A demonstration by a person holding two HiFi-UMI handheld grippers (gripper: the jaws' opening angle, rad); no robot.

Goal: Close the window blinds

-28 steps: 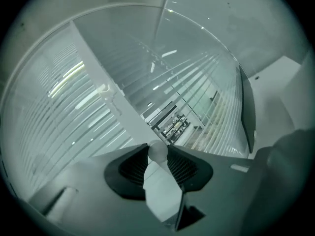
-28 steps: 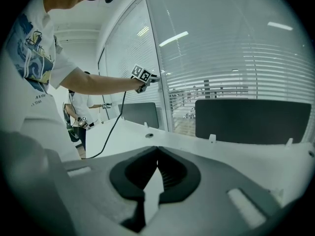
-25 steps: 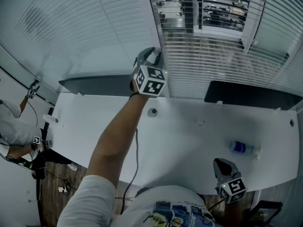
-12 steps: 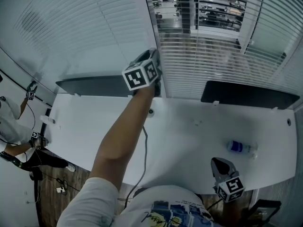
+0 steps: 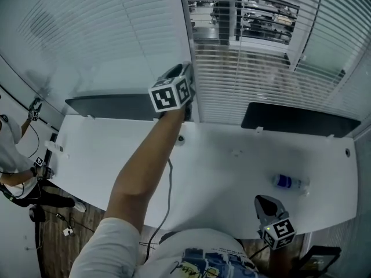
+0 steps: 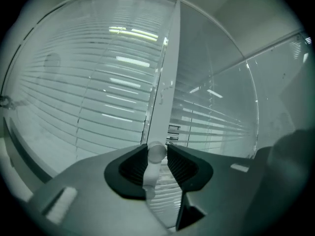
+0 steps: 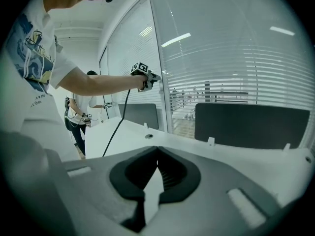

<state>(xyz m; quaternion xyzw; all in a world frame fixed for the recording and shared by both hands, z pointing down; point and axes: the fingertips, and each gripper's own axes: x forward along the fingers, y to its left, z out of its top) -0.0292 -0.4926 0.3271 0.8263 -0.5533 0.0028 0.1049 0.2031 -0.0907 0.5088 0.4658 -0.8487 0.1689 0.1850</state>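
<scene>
By the blinds (image 6: 98, 97), left tongs (image 6: 157, 150) tight on the wand (image 6: 150, 173); right tongs (image 7: 157, 151) together, empty.

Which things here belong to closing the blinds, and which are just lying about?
In the job: blinds; wand; left gripper, shut on the wand.
Lying about: bottle on the desk; two dark screens; right gripper, shut and empty.

- Left gripper (image 5: 181, 74): blind wand (image 6: 156, 153) clamped between its jaws.
- Window post (image 6: 167, 77): straight ahead of it, behind the wand.
- Blinds (image 6: 98, 97): either side of the post.
- Desk (image 5: 220, 161): below the left gripper, against the window.
- Screens (image 5: 110, 105): on the desk's far edge, one below each blind.
- Right gripper (image 5: 264, 204): over the desk's near edge.
- Bottle (image 5: 288, 182): lying on the desk just ahead of the right gripper.
</scene>
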